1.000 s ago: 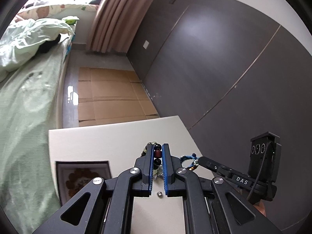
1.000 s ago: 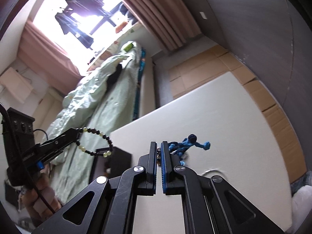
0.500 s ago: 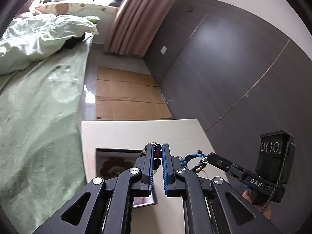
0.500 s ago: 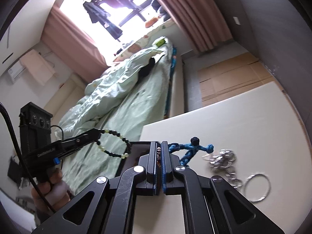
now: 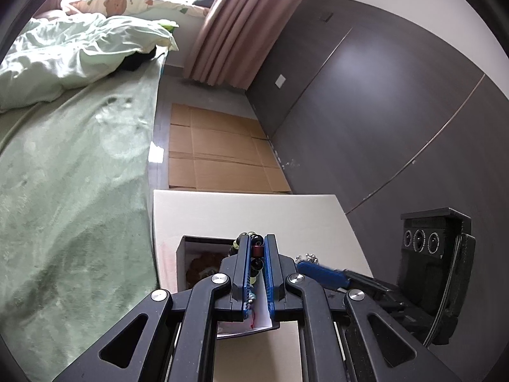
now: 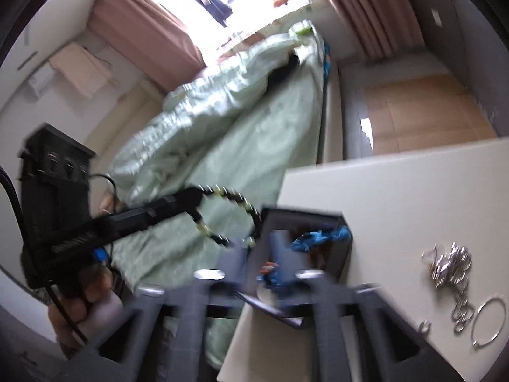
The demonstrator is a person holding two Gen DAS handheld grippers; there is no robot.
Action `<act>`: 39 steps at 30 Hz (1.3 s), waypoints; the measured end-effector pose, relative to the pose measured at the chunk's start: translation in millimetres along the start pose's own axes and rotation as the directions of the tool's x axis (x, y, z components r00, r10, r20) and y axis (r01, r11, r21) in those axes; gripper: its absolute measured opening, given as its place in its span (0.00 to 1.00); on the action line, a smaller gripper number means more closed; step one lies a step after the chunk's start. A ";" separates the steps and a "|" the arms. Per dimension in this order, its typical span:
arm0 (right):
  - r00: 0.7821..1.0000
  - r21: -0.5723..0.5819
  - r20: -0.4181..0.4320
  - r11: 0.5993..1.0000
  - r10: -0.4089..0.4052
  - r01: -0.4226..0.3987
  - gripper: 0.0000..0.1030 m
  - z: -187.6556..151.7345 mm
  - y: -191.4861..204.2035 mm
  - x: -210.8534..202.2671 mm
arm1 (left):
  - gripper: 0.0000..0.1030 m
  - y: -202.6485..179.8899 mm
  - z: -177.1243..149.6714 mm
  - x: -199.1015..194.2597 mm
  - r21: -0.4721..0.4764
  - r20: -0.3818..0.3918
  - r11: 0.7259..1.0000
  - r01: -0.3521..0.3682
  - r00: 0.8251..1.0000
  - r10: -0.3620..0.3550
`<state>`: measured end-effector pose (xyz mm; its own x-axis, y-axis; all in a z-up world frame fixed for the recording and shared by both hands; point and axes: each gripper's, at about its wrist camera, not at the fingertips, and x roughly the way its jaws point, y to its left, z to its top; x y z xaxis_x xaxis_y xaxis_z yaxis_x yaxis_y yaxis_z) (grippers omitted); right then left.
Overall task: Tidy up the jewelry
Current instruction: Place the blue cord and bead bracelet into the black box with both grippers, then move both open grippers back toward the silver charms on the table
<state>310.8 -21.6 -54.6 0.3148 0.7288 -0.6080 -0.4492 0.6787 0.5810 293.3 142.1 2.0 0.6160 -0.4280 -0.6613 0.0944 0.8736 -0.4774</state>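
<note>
The left gripper [image 5: 257, 256] is clamped on a bead bracelet [image 6: 233, 219] above the dark box [image 6: 345, 242] on the white table [image 6: 397, 197]. The right gripper's [image 6: 259, 254] jaws are opening — a blue cord bracelet [image 6: 318, 238] hangs over the box, with silver rings [image 6: 455, 273] well apart.

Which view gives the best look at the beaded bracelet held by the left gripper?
The right wrist view: the beaded bracelet hangs as an open loop from the left gripper, though blurred. The left wrist view shows only a few beads pinched between that gripper's fingers.
</note>
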 end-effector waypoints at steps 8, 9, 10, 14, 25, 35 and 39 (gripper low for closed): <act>0.994 0.059 0.088 0.996 -0.070 0.065 0.61 -5.9 -18.1 -31.9 | 0.08 -5.1 -2.9 18.3 0.001 -0.067 0.999 0.038 0.997 -0.038; 0.993 0.066 0.089 0.995 -0.081 0.076 0.61 -6.9 -20.5 -34.5 | 0.08 -4.9 -3.2 21.3 -0.002 -0.080 0.999 0.039 0.996 -0.039; 0.992 0.076 0.088 0.993 -0.093 0.086 0.61 -9.3 -24.1 -37.8 | 0.08 -4.5 -3.3 25.3 -0.006 -0.097 0.999 0.037 0.995 -0.038; 0.988 0.094 0.088 0.989 -0.123 0.115 0.61 -14.1 -32.1 -48.1 | 0.14 1.4 -6.2 38.1 -0.017 -0.149 1.000 -0.015 0.989 0.012; 0.955 0.140 0.154 0.962 -0.253 0.232 0.61 -22.9 -67.6 -114.6 | 0.50 -18.5 -9.1 40.3 0.032 -0.118 0.999 -0.023 0.993 0.027; 0.929 0.276 0.098 0.906 -0.358 0.320 0.61 -37.6 -122.5 -144.7 | 0.50 -58.1 -10.8 62.9 0.102 -0.133 0.995 0.016 0.991 -0.002; 0.920 0.298 0.067 0.888 -0.386 0.350 0.61 -43.2 -133.9 -147.7 | 0.50 -76.5 -14.7 77.6 0.140 -0.147 0.990 0.027 0.989 -0.006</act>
<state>288.3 -224.0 -66.0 0.5189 0.4151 -0.7473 -0.0395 0.8849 0.4641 322.3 38.7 -21.3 0.4934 -0.4630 -0.7363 0.2199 0.8854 -0.4095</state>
